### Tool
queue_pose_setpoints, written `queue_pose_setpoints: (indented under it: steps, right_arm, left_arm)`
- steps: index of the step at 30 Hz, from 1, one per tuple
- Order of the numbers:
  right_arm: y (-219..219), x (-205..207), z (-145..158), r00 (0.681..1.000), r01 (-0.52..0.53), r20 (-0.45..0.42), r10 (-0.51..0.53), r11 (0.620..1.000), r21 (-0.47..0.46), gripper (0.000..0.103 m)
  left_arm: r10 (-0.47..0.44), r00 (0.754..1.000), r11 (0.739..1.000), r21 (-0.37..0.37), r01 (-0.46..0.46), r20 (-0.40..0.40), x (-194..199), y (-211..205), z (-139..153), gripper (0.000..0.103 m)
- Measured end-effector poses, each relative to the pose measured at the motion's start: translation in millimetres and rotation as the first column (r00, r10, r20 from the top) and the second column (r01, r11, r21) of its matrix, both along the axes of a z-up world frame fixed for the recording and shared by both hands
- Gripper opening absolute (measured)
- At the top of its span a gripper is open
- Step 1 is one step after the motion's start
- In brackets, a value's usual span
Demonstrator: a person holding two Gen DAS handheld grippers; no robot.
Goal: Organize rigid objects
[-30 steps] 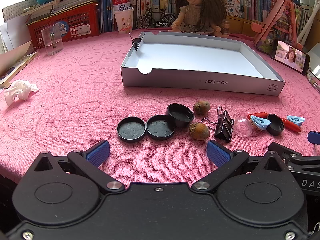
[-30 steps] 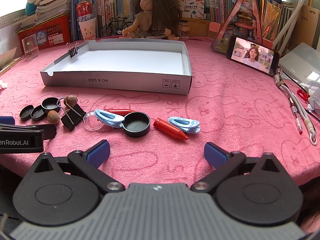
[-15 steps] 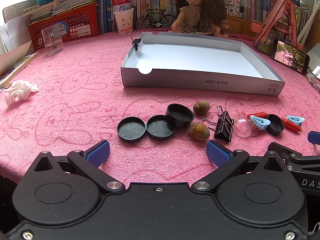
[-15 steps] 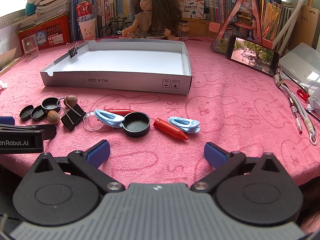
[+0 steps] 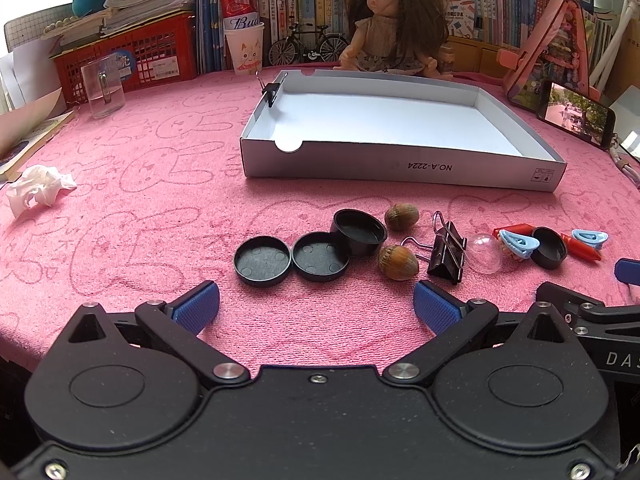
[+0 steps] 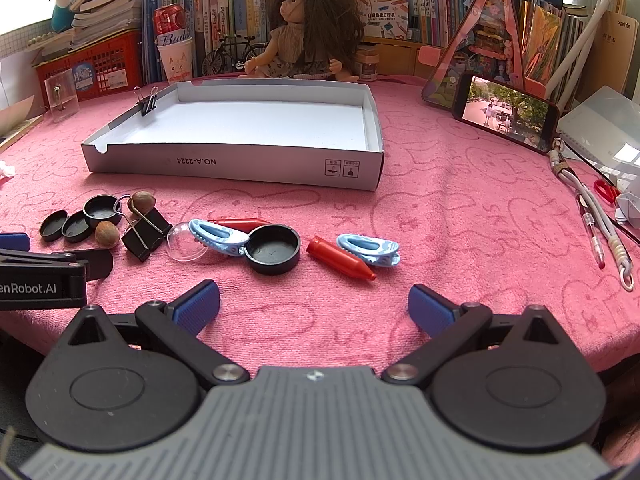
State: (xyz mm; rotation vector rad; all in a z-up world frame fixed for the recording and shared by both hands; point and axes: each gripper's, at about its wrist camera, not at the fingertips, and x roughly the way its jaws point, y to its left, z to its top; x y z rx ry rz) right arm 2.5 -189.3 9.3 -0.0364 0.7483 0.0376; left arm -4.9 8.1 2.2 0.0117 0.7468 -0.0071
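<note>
Hovering low over the near edge of the pink-covered table (image 5: 120,184), we hold the left tongs (image 5: 316,306) and the right tongs (image 6: 314,306) with their blue fingers spread wide apart and nothing between them. Ahead of us lies a row of small things: three black caps (image 5: 262,259), two acorns (image 5: 398,263), a black binder clip (image 5: 447,254), a clear dome (image 6: 186,242), two blue clips (image 6: 368,249), another black cap (image 6: 273,249) and a red crayon (image 6: 340,263). Beyond them sits the white cardboard tray (image 6: 224,158), with a small binder clip (image 6: 147,103) pinched on its far left rim.
</note>
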Motion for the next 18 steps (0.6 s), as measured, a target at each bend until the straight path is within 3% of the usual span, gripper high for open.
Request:
queue_pose_setpoints:
  steps: [9,14,18]
  right_arm:
    - [-1,-4,-2,1.0,-0.002,0.027,0.001,1.0,0.008,0.103]
    - [-4,-8,1,0.998,-0.009,0.058,0.005,0.998,0.056,0.103]
    - [-6,-14,8,0.994,-0.024,0.112,0.012,0.995,0.101,0.097]
  left_arm:
    - [-0.012,1.0,1.0,0.0,0.012,0.015,-2,-1,0,0.103]
    - [-0.025,0.999,1.0,-0.011,0.025,0.037,-5,3,3,0.085]
    - [-0.035,0.996,0.999,-0.013,0.036,0.081,-12,5,7,0.071]
